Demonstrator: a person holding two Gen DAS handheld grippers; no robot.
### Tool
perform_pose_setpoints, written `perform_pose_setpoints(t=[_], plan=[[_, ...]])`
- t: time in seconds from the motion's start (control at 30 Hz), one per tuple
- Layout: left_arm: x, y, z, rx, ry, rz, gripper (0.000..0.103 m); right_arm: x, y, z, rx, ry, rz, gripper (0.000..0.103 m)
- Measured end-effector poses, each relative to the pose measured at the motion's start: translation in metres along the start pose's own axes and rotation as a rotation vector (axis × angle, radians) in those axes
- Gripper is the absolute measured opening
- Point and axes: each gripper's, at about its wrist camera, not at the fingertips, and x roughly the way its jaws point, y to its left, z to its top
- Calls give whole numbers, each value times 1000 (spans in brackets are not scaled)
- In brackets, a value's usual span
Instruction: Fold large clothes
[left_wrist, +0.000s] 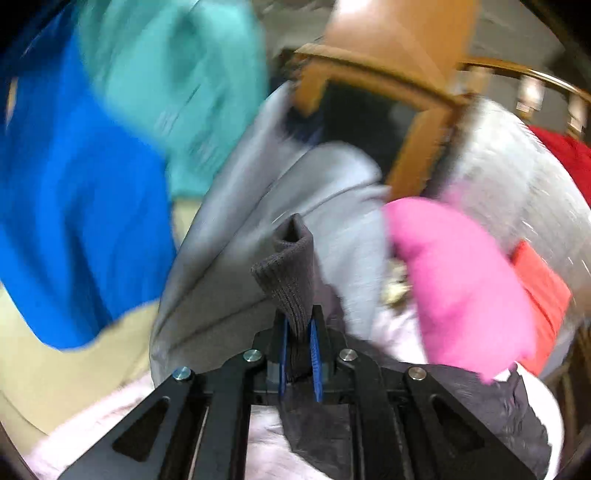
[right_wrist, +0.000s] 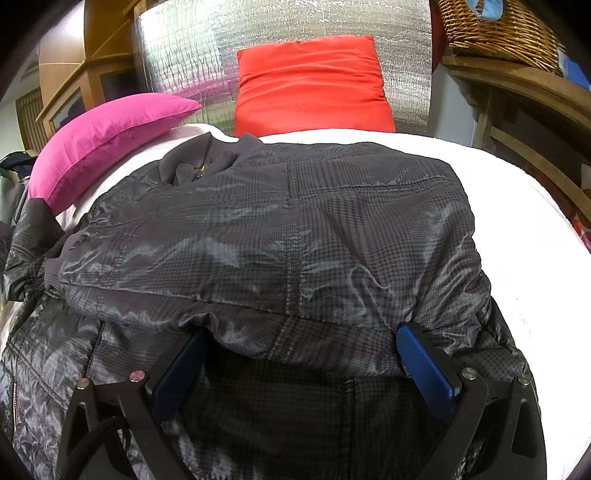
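A dark grey checked jacket (right_wrist: 295, 221) lies spread on the white bed cover (right_wrist: 517, 221), its collar and zip toward the pillows. My right gripper (right_wrist: 303, 332) stands open at the near hem. Its blue pads (right_wrist: 424, 362) are wide apart and a fold of the jacket drapes over the tips. In the blurred left wrist view, my left gripper (left_wrist: 299, 321) is shut on the jacket's grey ribbed cuff (left_wrist: 286, 266). The cuff sticks up between the blue pads, and the sleeve hangs below them.
A pink pillow (right_wrist: 107, 140) and a red pillow (right_wrist: 310, 85) lean at the head against a silver foil panel (right_wrist: 184, 55). A wicker basket (right_wrist: 498, 29) sits on a wooden shelf (right_wrist: 517, 85) at right. Blue cloth (left_wrist: 74, 203), teal cloth (left_wrist: 177, 85) and a pale grey garment (left_wrist: 240, 184) lie left.
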Motion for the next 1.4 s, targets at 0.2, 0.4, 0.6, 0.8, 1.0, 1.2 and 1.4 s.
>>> perform_pose_setpoints(t=[0.2, 0.4, 0.6, 0.8, 1.0, 1.2, 1.4], plan=[[-96, -108, 9, 193, -142, -153, 11, 1, 0, 0, -1, 0, -3, 103], [-146, -233, -30, 321, -140, -366, 11, 0, -1, -1, -1, -1, -3, 103], [-135, -353, -106, 435, -16, -498, 11, 0, 0, -1, 3, -5, -2, 103], [-95, -414, -195, 517, 144, -522, 11, -1, 0, -2, 7, -13, 1, 103], [-38, -427, -248, 542, 371, -482, 24, -2, -2, -4, 12, -23, 4, 103], [-56, -376, -241, 413, 393, -542, 71, -3, -3, -4, 13, -24, 2, 103], [-90, -258, -235, 110, 233, -459, 79, -2, -1, -3, 8, -19, -3, 103]])
